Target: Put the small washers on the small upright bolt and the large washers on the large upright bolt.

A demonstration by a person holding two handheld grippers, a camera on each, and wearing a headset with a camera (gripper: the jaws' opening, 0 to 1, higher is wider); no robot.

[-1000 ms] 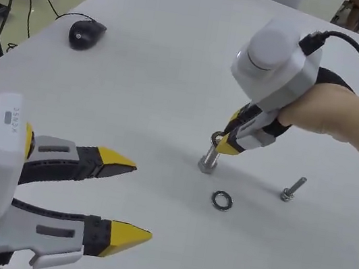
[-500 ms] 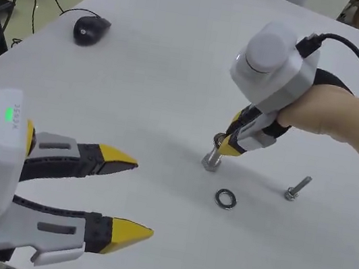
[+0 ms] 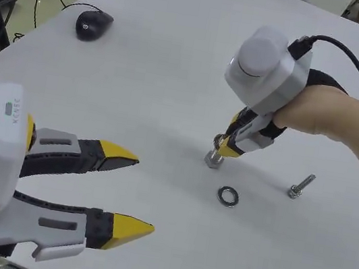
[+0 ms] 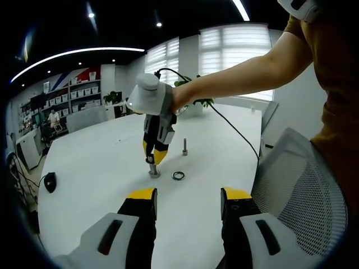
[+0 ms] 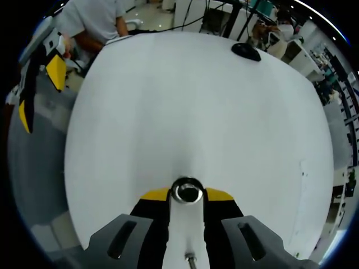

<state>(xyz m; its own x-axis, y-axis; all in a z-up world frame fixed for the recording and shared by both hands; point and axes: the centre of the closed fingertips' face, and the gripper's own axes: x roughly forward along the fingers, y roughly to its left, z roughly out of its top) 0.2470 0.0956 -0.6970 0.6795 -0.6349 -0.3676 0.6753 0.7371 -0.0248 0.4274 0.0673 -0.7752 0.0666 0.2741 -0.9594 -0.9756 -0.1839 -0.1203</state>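
My right gripper [image 3: 227, 147] is shut on a large steel washer [image 5: 175, 191], which sits edge-on between its yellow tips. It holds the washer right at the top of the large upright bolt [image 3: 214, 158], also seen as the large bolt [image 4: 153, 171] under the right gripper [image 4: 154, 155]. A second large washer [image 3: 228, 196] lies flat on the white table, just right of that bolt. The small upright bolt [image 3: 299, 186] stands farther right. My left gripper [image 3: 137, 195] hovers open and holding nothing at the near left, well away from the bolts.
A black computer mouse [image 3: 90, 24] with its cable lies at the far left of the white table [image 3: 169, 71]. A black cable trails from the right gripper over the person's arm. A mesh office chair [image 4: 303, 185] stands beside the table.
The right gripper has sunk slightly with its washer onto the top of the large bolt. The left gripper has stayed open in place; the head camera shifted a little.
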